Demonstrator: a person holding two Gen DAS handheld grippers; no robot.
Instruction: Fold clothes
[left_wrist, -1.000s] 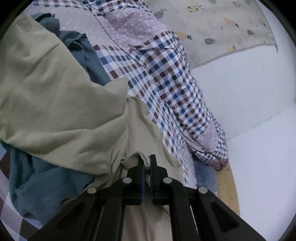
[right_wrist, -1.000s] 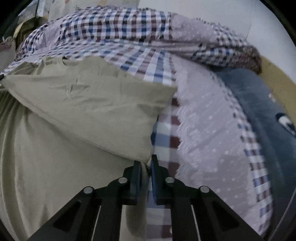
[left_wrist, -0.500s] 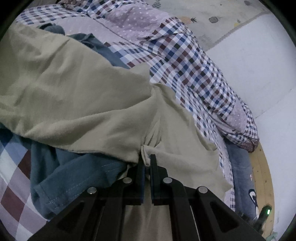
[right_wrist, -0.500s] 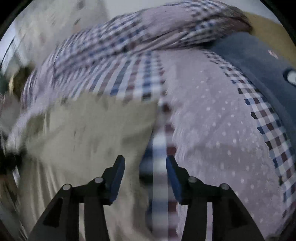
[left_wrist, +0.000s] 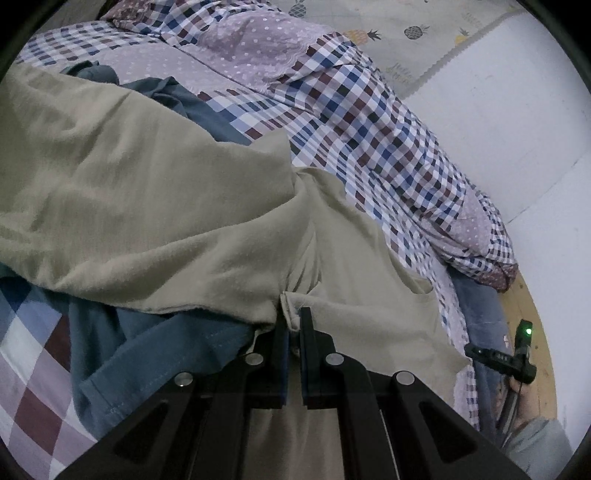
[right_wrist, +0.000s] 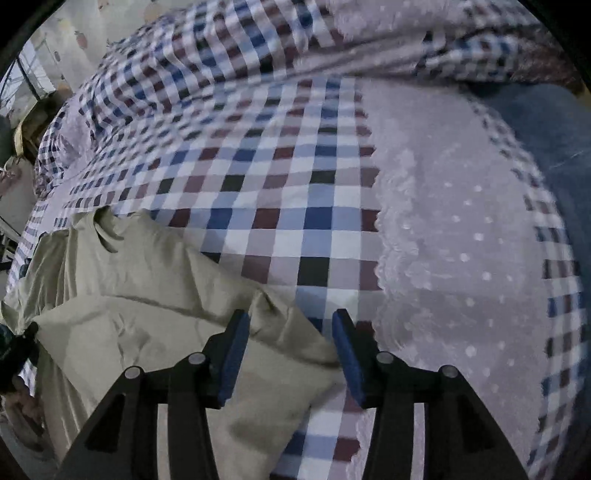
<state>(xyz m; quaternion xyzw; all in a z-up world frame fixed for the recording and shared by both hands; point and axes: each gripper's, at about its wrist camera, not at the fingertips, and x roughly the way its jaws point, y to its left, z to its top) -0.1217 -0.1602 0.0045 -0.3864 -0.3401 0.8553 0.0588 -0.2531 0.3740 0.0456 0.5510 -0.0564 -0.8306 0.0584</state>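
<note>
Right gripper (right_wrist: 290, 332), clamped on beige garment (right_wrist: 155, 280) a second ago, now stands released above its corner. Left gripper (left_wrist: 293, 325) stays clenched on the garment's hem at 6 o'clock.

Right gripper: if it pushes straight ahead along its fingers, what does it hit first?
Probably the corner of the beige cotton garment lying between the open right gripper fingers, then the checked bedspread beyond. Depth is unclear.

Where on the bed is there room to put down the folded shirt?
The free patch is the checked bedspread between the beige shirt and the dotted lilac band, ahead of the open right hand-held gripper. By the left hand-held gripper it is crowded: beige shirt over blue clothes.
</note>
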